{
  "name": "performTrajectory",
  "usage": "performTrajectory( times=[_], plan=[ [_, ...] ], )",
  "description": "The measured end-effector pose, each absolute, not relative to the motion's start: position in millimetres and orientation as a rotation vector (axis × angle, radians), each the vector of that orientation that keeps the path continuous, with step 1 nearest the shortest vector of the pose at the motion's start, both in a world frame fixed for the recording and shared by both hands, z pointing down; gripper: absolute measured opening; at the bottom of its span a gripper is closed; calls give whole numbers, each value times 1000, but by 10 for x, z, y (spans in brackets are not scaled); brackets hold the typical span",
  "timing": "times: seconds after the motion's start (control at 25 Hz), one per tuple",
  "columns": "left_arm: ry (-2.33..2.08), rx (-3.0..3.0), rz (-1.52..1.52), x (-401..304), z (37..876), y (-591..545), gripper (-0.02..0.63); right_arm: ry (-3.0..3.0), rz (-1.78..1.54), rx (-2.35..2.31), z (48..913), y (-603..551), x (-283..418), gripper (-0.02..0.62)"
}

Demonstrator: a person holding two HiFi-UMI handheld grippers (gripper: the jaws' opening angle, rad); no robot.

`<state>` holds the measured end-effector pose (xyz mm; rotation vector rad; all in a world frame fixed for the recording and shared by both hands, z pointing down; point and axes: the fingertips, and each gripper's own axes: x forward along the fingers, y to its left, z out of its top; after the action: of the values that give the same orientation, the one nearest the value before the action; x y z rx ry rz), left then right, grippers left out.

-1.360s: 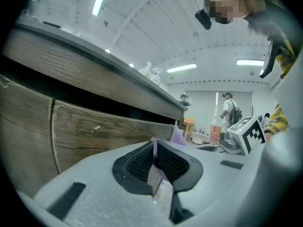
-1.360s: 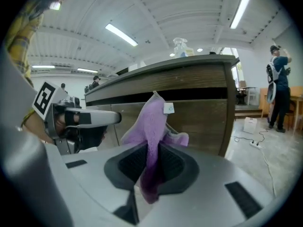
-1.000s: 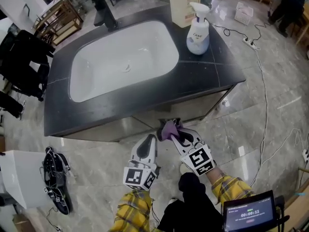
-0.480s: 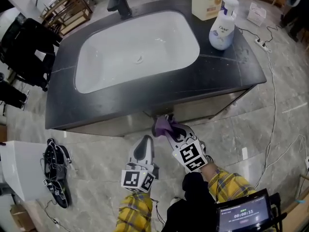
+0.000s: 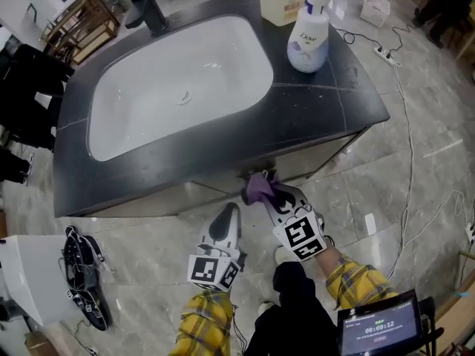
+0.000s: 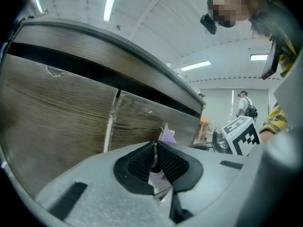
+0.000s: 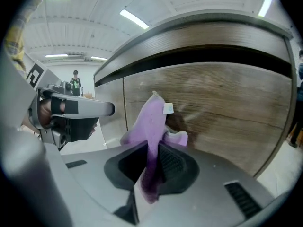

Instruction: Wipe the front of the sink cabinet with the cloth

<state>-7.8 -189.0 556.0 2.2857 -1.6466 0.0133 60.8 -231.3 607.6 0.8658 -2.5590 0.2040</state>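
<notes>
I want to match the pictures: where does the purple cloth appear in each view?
Head view: cloth lower centre, against the cabinet front.
Left gripper view: cloth small, just right of centre.
Right gripper view: cloth centre, between the jaws.
Shared landmark: the cabinet front.

Glossy grey marble-tile floor [image 5: 434, 199] all round. Thin white cable [image 5: 407, 165] trails over it at 3 o'clock, up to a white power strip [image 5: 386, 58] at 2. Slatted wooden rack [image 5: 82, 17] at 11. Long white ceiling strip light [image 7: 135, 19] overhead.
</notes>
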Motion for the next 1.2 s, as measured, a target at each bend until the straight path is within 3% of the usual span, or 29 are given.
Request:
performTrajectory(
  times=[0.6, 1.2],
  plan=[
    [-1398, 2444, 73, 952, 5606, -2350, 9, -2484, 193, 1020, 6056, -2593, 1512, 51],
    [-1242, 2509, 84, 1550, 5630, -2546, 9, -2390, 301, 1205, 6149, -2785, 2213, 52]
  ],
)
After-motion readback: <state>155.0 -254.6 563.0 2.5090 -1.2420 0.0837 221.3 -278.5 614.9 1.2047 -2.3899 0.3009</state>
